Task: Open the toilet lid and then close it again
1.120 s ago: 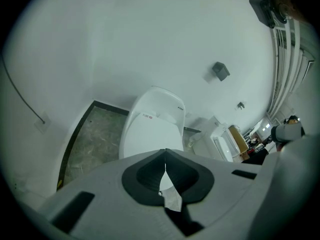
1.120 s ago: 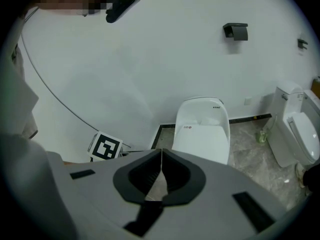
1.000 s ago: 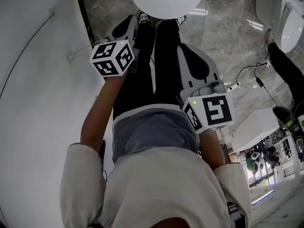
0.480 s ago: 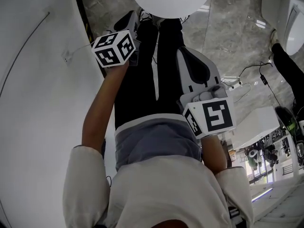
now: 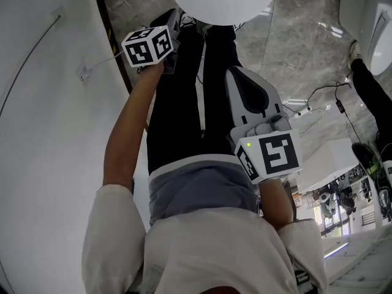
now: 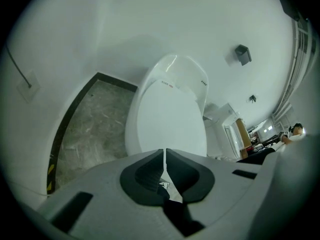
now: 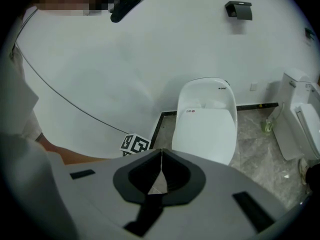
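Washroom-style bay; reads more as a showroom or mock-up than a home bathroom.

- White floor-standing toilet (image 7: 207, 119), lid (image 6: 167, 121) down, set back against a plain white wall (image 6: 150, 24).
- Grey marble-look floor tiles (image 6: 90, 119); black skirting strip (image 6: 62, 129) along the wall foot.
- Small dark fitting (image 7: 238, 10) mounted high on the wall.
- Second white sanitary fixture (image 7: 300, 129) stands near the toilet, on its right in the right gripper view.
- Loose black cables (image 5: 321, 92) trail across the tiles; a thin cable (image 7: 65, 101) runs over the wall.
- Beyond the tiles is a lit, cluttered area (image 5: 343, 204), its contents too small to make out.
- Another person's dark-trousered leg (image 5: 370, 94) shows at the edge.
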A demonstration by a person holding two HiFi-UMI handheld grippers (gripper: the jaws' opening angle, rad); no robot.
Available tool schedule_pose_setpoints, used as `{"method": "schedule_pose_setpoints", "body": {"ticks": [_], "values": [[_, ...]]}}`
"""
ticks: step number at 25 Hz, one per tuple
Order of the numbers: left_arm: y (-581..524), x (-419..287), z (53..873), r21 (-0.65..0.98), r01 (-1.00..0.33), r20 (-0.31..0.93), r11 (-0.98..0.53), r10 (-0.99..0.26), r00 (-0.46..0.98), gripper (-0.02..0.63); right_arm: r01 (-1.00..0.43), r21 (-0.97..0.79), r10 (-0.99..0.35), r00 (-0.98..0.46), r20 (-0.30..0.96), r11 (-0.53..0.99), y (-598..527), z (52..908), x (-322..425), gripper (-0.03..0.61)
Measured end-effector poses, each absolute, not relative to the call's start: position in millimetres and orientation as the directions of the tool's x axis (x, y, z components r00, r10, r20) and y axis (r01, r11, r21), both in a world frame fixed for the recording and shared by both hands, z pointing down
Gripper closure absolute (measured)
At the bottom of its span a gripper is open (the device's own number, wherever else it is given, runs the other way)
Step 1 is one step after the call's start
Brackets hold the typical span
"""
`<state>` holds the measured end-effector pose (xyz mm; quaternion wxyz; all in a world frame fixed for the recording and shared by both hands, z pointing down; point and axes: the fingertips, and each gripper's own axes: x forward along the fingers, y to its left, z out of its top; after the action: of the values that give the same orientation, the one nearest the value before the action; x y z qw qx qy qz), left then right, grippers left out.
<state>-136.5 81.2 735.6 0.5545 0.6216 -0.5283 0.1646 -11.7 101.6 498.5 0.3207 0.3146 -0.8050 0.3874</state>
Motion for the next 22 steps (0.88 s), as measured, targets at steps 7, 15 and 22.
{"method": "schedule_pose_setpoints", "body": {"ticks": [7, 15, 22], "values": [[88, -131, 780, 0.497, -0.856, 0.817, 0.143, -0.408, 0.407, 0.603, -0.754, -0.429, -0.236, -0.594, 0.769, 0.498, 106, 503, -10, 0.568], [90, -117, 811, 0.546, -0.810, 0.815, 0.214, -0.360, 0.454, 0.497, -0.757, -0.439, -0.227, -0.594, 0.772, 0.485, 98, 510, -5, 0.568], [85, -113, 823, 0.614, -0.728, 0.778, 0.305, -0.387, 0.494, 0.451, -0.757, -0.437, -0.220, -0.590, 0.777, 0.485, 98, 510, -2, 0.568]]}}
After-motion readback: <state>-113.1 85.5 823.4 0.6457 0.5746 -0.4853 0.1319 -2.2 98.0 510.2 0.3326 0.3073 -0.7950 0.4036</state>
